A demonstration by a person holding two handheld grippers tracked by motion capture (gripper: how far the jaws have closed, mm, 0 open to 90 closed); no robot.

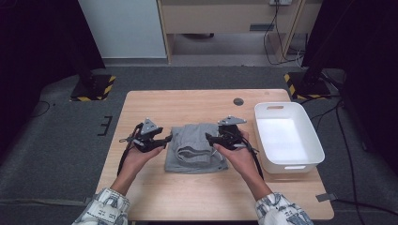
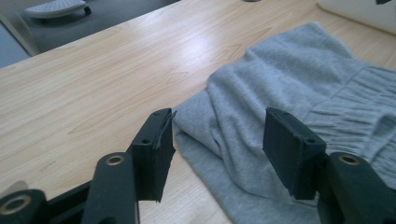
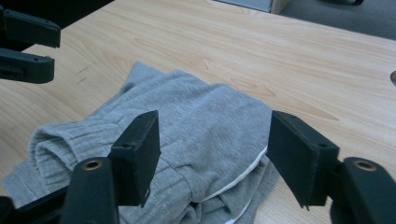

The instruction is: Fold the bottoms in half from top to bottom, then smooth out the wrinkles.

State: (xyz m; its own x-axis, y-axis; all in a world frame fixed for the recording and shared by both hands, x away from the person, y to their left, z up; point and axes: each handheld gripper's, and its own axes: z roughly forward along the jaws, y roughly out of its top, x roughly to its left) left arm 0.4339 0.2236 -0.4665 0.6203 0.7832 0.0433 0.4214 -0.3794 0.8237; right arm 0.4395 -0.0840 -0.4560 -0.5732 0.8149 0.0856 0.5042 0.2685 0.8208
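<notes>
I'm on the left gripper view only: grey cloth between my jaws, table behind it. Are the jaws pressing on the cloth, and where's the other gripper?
Observer: No pinch. The left gripper is open at the left edge of the folded grey garment. In the high view the right gripper sits at the garment's opposite edge.
Operator: Is that one gripping?
Observer: No. In the right gripper view its jaws stand apart over the garment without pressing it, and a white cord shows at the fold below them.
Operator: Anywhere to put the garment?
Observer: A white bin stands on the table right of the garment; nothing shows inside it.
</notes>
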